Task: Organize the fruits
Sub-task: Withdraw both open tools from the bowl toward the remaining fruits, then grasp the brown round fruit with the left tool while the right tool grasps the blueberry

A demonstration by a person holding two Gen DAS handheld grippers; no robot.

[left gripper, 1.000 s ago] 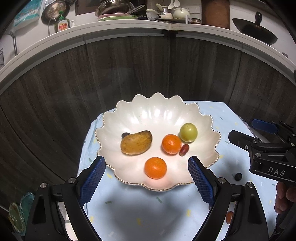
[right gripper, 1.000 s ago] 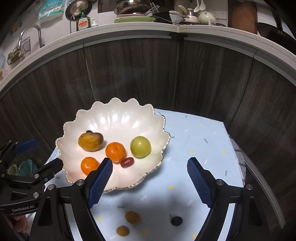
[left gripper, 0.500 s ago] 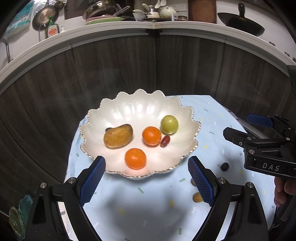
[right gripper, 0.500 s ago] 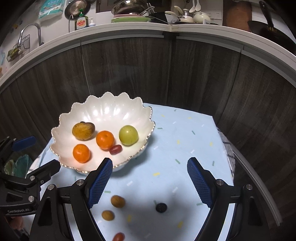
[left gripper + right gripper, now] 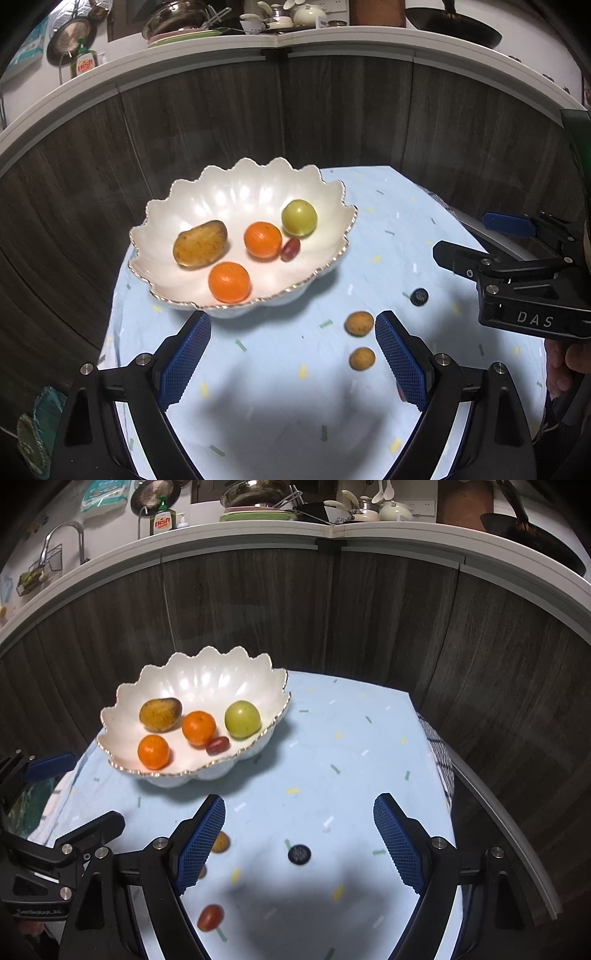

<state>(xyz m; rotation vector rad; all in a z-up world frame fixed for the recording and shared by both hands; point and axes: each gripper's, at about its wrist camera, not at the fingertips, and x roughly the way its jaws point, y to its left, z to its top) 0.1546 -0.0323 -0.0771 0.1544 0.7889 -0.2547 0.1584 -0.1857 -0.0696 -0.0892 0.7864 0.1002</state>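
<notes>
A white scalloped bowl (image 5: 236, 192) (image 5: 207, 675) holds a brown mango (image 5: 200, 243), two oranges (image 5: 229, 282) (image 5: 263, 239), a green fruit (image 5: 299, 217) and a red grape (image 5: 290, 249). Loose on the blue cloth lie two small brown fruits (image 5: 359, 323) (image 5: 362, 358), a dark blueberry (image 5: 419, 296) (image 5: 299, 854) and a red cherry tomato (image 5: 210, 917). My left gripper (image 5: 293, 354) is open and empty, in front of the bowl. My right gripper (image 5: 299, 838) is open and empty above the blueberry; it also shows in the left wrist view (image 5: 517, 269).
The blue cloth (image 5: 351, 738) covers a small table set against dark wood cabinet panels (image 5: 369, 620). A white counter (image 5: 258, 531) above carries dishes and a soap bottle. A checked cloth (image 5: 439, 760) hangs at the table's right edge.
Both grippers have pulled back from the bowl, toward the near side of the table. The loose fruits on the cloth have come into view. Both stay open.
</notes>
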